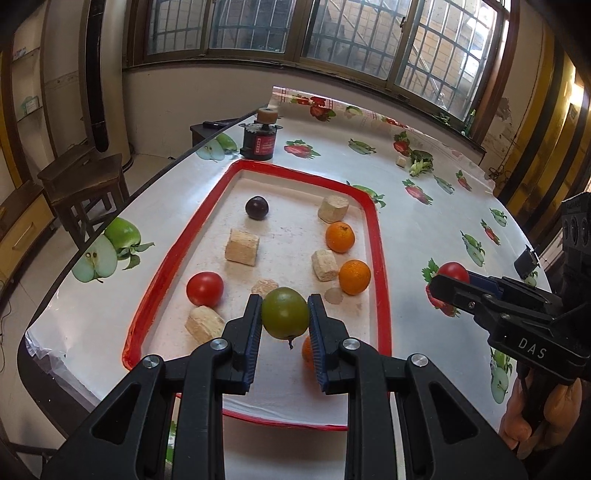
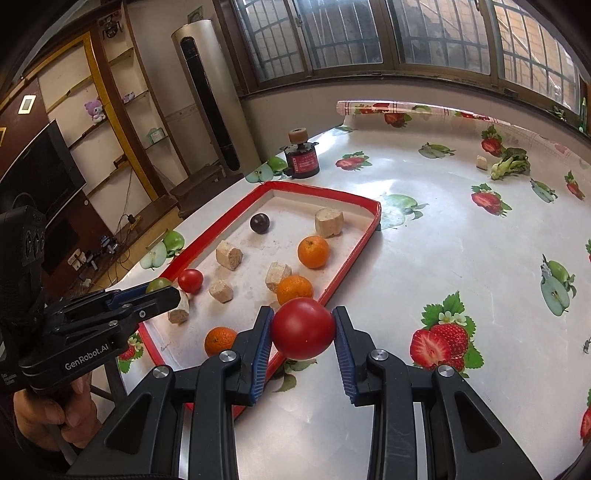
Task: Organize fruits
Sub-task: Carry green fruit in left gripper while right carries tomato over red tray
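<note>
Red-rimmed tray [image 1: 373, 221] on the table, holding a dark plum [image 1: 257, 207], a red tomato [image 1: 205, 289], two oranges [image 1: 340, 236] [image 1: 354, 277] along the right side, a third orange [image 2: 220, 340] near the front edge, and several pale cork-like blocks [image 1: 242, 246] scattered between them

Left gripper [image 1: 285, 314] clamped on a green fruit [image 1: 285, 313], held above the near end of the tray; right gripper [image 2: 303, 329] closed around a second red tomato [image 2: 303, 328], poised over the tray's right rim and the tablecloth just beside it

From the left wrist: third orange mostly hidden behind the right finger; right gripper [image 1: 448, 281] off to the right of the tray, gripping its tomato [image 1: 453, 272]. From the right wrist: that orange in full, plus the left gripper [image 2: 162, 291] with only a sliver of green fruit [image 2: 158, 284] showing

Glossy white tablecloth [image 2: 424, 240] printed with strawberries and apples; a small black-and-red device [image 2: 301, 159] beyond the tray, a green vegetable [image 2: 511, 165] far right. Barred windows [image 1: 332, 33] behind, a wooden stool [image 1: 83, 177] at left, a tall standing unit [image 2: 210, 92], shelves [image 2: 122, 96] and a dark screen [image 2: 40, 166] in the right wrist view
</note>
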Demonstrator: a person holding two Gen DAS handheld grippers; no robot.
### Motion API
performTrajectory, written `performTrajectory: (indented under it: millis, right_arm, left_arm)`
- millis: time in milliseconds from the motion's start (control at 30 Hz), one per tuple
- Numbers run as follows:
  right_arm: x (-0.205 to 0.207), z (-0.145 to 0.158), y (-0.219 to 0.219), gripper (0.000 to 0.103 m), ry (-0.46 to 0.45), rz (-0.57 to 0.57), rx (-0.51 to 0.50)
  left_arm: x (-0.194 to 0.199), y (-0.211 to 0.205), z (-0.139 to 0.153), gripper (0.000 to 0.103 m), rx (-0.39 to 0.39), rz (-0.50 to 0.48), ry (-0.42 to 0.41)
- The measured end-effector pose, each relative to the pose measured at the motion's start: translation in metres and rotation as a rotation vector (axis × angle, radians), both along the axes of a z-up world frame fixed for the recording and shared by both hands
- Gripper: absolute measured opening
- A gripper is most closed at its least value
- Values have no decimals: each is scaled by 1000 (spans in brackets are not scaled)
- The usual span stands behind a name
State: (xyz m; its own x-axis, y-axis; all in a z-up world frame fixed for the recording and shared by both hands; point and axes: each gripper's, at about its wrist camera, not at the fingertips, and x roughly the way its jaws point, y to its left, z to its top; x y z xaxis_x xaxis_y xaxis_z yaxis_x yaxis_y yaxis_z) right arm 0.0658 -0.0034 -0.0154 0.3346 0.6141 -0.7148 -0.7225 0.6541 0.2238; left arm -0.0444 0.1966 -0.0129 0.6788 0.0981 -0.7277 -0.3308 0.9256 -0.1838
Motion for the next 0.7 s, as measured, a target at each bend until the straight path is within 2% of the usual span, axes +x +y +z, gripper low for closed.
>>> performTrajectory:
  millis: [300, 700]
  right_arm:
    - [8, 3, 20, 33, -3, 17, 0]
    - [45, -11, 53, 33, 41, 17, -8]
  left_arm:
    - [3, 14, -7, 22, -18, 19, 17]
    - [42, 13, -15, 22, -25, -26, 50]
